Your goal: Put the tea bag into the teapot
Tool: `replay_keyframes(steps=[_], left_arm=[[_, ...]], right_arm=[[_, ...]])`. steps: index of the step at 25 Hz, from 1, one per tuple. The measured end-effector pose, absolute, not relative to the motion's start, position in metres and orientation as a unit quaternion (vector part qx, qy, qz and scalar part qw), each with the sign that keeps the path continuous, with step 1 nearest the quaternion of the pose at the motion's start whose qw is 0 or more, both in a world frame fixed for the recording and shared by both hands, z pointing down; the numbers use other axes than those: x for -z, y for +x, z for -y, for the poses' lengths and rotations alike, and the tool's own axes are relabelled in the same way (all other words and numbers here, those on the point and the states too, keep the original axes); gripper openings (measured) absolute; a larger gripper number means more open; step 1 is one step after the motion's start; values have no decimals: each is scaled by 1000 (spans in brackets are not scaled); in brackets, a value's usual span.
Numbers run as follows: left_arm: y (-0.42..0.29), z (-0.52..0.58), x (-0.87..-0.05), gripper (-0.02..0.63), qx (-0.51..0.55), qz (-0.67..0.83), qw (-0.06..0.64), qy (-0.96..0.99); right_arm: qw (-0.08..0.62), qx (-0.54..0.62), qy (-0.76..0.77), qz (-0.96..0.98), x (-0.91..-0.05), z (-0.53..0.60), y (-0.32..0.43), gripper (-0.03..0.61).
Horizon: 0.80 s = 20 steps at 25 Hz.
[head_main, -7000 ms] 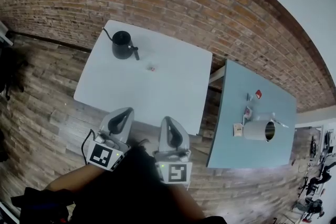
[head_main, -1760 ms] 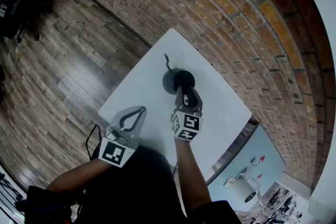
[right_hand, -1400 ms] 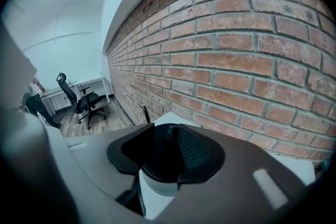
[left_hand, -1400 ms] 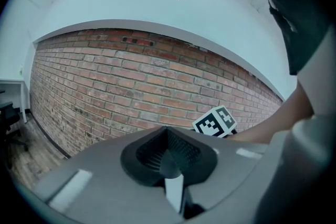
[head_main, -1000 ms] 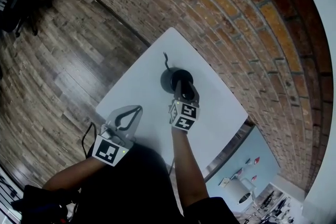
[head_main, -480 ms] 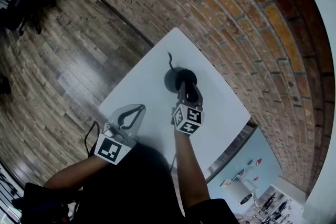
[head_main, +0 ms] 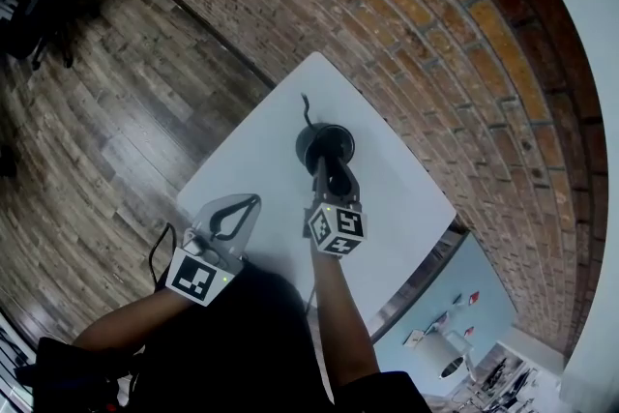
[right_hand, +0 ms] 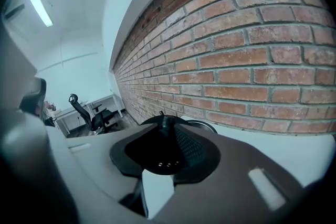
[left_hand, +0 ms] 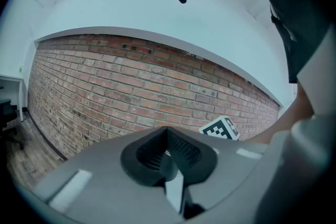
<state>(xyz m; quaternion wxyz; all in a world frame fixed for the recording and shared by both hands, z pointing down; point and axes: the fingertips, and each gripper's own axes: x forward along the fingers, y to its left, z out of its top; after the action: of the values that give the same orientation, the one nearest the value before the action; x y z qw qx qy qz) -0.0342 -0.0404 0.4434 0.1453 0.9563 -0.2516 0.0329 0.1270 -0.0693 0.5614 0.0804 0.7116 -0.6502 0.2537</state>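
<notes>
A black teapot [head_main: 324, 142] with a thin spout stands at the far side of a white table [head_main: 253, 171]. My right gripper [head_main: 323, 163] hovers at the teapot's near edge, shut on the pot's black lid [right_hand: 157, 153], whose three small holes show. The lid's knob [right_hand: 163, 122] sticks up between the jaw tips, and the teapot's rim [right_hand: 202, 125] shows just beyond. My left gripper [head_main: 257, 199] stays over the table's near edge, shut [left_hand: 167, 132] on nothing. I see no tea bag on the white table.
A brick wall [head_main: 416, 53] runs close behind the white table. A blue table [head_main: 455, 300] at the lower right carries small red packets and a pale cylinder [head_main: 440, 343]. Wooden floor lies to the left, with a desk and office chair [right_hand: 100, 115] far off.
My right gripper has risen a little over the teapot and rolled slightly, still gripping the lid. My left gripper has not moved.
</notes>
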Motion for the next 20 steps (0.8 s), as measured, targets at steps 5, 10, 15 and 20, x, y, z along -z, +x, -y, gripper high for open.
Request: replay_keyframes(steps=[5,10,15,20], left_arm=[[-36,30,-442,-2,-31,252,131,958],[-45,20,-442,-2,-31,268,131,954],[-58,13,-445,-2,-34,290,127,948],[-70,4,-449,-2,-41,311,134,940]], right_arm=[[47,-271,700,659,-561,59,117,94],[21,-292,686,666,-567,50,106,94],[3,-311,664,680,-576,46,92,94],[17,-336,644,687,-600,40,75,94]])
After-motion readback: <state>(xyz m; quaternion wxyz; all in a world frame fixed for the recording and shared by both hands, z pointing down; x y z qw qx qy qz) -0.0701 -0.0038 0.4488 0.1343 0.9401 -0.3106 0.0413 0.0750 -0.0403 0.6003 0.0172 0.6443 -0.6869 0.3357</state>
